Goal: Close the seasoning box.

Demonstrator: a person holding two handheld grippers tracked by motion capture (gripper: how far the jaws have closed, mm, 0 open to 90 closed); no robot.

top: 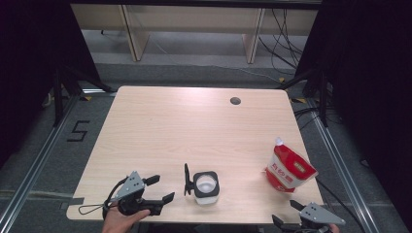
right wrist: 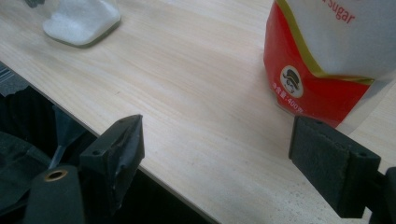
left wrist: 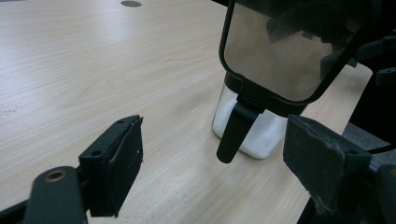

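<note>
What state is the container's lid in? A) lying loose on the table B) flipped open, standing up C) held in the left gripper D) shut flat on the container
B: the lid stands upright on its hinge above the sugar container, whose mouth shows open from above; the left gripper is open beside it, holding nothing.

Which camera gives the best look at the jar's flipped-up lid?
The left gripper view: the lid stands open, close up, above the jar. The high view shows it small and edge-on. The right gripper view catches just the jar's base.
</note>
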